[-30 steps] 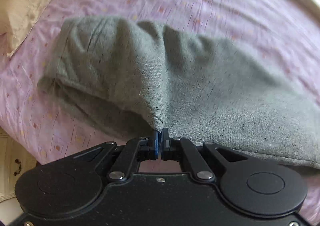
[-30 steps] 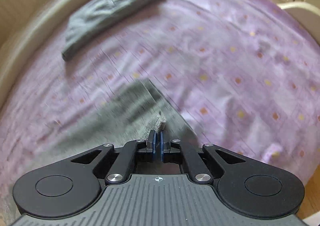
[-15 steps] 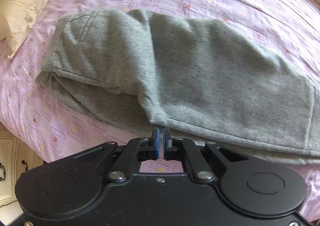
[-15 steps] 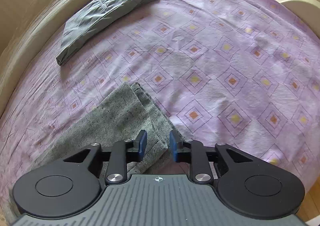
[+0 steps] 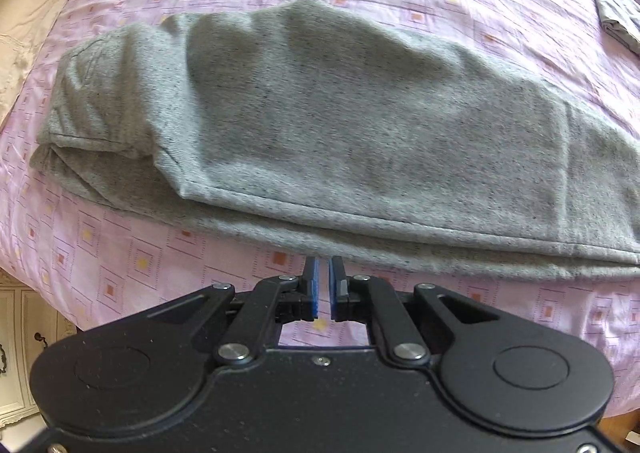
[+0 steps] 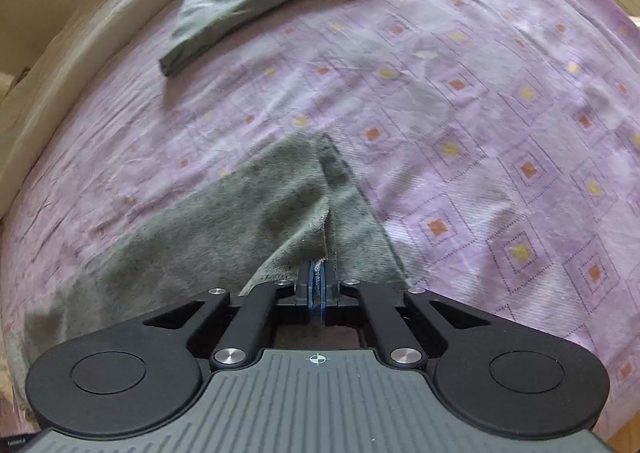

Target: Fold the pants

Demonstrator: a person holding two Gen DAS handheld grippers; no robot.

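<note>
Soft daylight; strong fisheye bending at edges. Slight motion blur beyond the right gripper (image 6: 317, 285), sharper elsewhere.

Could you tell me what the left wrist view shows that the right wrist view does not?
Only the left wrist view shows the left gripper empty, jaws slightly apart, just clear of the grey pants.

Only the right wrist view shows the right gripper shut on the pants' edge.

Both show the pants, the purple bedsheet and a second folded garment.

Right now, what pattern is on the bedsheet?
Lilac bedsheet printed with outlined diamonds holding small orange and yellow squares; clearest in the right wrist view.
</note>
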